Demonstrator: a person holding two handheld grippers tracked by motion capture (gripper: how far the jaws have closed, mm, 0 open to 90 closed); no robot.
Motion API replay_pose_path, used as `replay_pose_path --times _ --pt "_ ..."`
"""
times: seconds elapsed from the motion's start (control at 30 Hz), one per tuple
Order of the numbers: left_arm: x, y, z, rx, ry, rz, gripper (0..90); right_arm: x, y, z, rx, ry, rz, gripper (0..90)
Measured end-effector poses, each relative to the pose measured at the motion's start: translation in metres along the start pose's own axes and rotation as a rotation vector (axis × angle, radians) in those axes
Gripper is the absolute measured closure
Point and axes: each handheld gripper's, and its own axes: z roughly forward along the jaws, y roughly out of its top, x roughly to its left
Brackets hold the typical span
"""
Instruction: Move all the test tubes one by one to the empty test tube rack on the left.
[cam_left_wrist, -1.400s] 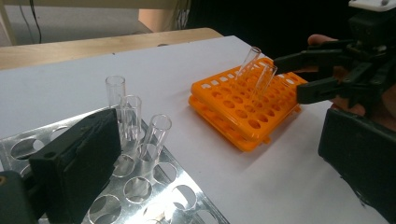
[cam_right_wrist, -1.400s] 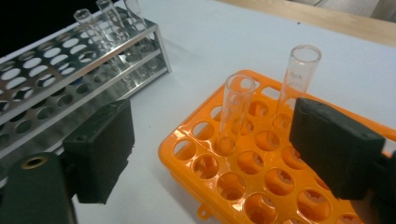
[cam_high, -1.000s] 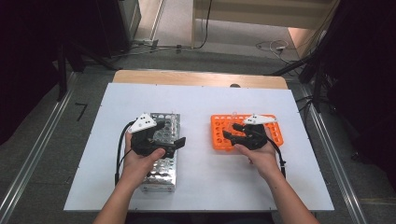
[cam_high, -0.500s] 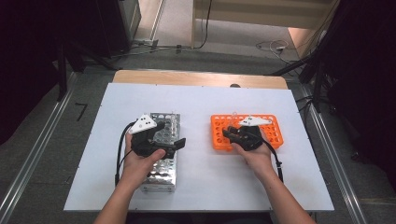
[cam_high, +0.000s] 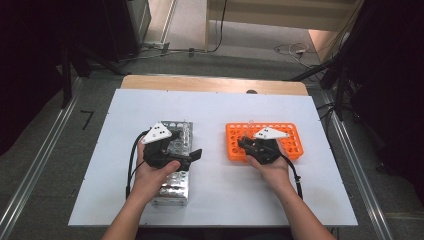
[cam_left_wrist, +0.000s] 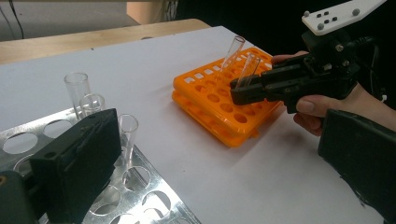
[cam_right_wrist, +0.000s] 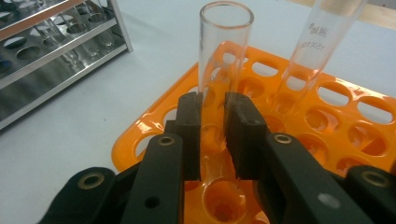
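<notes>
White tabletop (cam_high: 215, 107), grey floor (cam_high: 190, 20), right gripper (cam_right_wrist: 212, 135) pinching test tube (cam_right_wrist: 219, 70), left gripper (cam_left_wrist: 210, 163) spread.

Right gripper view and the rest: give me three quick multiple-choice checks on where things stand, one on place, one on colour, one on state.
1. Where does the orange rack lie relative to the metal rack in the high view?
A. to its right
B. to its left
C. stacked on top of it

2. What colour is the rack under the right gripper?
A. blue
B. orange
C. green

3. What is the state of the right gripper?
A. wide open over bare table
B. shut on nothing
C. shut on a glass tube

Answers:
1 A, since the high view shows the orange rack on the right half of the white table and the metal rack on the left.
2 B, as the right gripper view shows orange holes beneath the fingers.
3 C, because both fingers press against the sides of the clear tube over the orange rack.
</notes>
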Motion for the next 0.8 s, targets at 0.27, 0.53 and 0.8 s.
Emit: replay_pose_path --times 0.27,0.53,0.8 --pt "-0.002 0.002 -0.001 -0.006 0.0 0.006 0.0 -0.002 0.006 -0.011 -0.049 0.005 -0.009 73.7" --pt "-0.009 0.005 -0.001 -0.01 -0.01 0.026 0.0 0.003 0.022 -0.034 -0.103 0.016 -0.009 73.7" --pt "-0.016 0.008 -0.001 -0.01 -0.029 0.045 0.3 0.024 0.029 -0.04 -0.093 0.073 -0.05 73.7"
